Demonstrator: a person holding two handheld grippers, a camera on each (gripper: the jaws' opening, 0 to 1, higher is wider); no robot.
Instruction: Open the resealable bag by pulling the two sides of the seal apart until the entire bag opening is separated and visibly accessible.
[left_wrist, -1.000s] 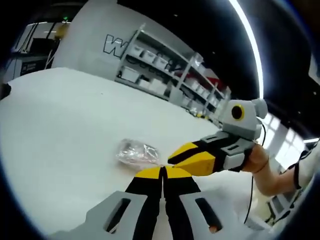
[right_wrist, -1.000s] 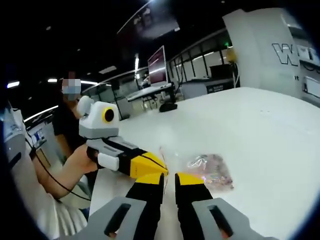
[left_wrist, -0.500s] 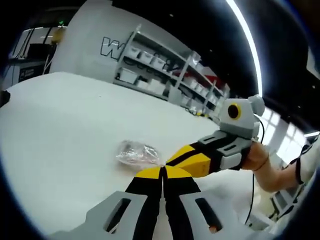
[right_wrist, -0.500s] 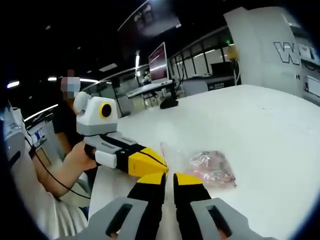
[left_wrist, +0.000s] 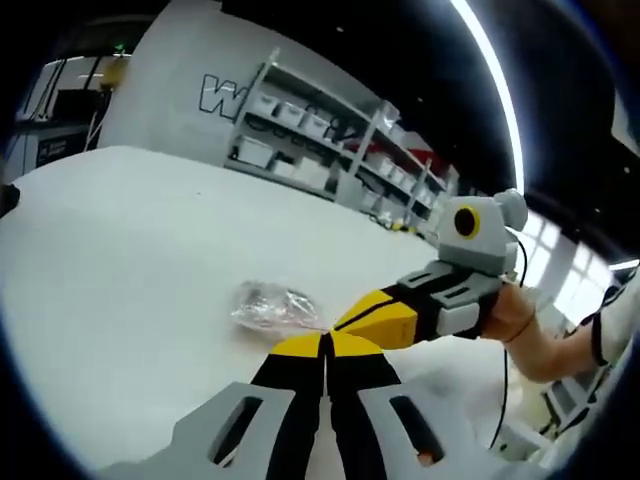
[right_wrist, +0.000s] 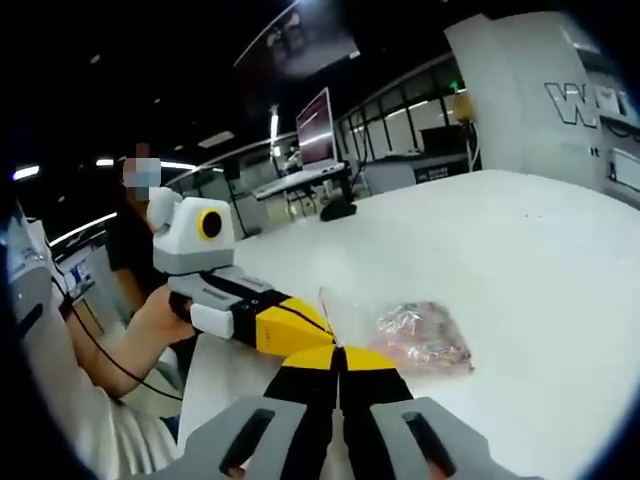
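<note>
A small clear resealable bag (left_wrist: 272, 305) with crumpled contents lies on the white table (left_wrist: 120, 250). Its near edge reaches my left gripper (left_wrist: 325, 340), whose jaws are pressed shut at that edge. The right gripper (left_wrist: 340, 322) comes in from the right and meets the same corner. In the right gripper view the bag (right_wrist: 422, 338) lies just right of centre, and a clear flap (right_wrist: 328, 305) rises from it. My right gripper (right_wrist: 340, 352) is shut at the foot of that flap. The left gripper (right_wrist: 328, 330) touches it from the left, tip to tip.
Shelving with white bins (left_wrist: 330, 140) stands beyond the table's far edge. A hand (left_wrist: 520, 315) holds the right gripper. A monitor on a desk (right_wrist: 315, 130) sits behind the table (right_wrist: 520, 260). A person (right_wrist: 130, 250) stands close at the left.
My right gripper's jaws, slightly apart in the earlier frames, have shut at the bag's edge. The left gripper stays shut, and the bag has not moved.
</note>
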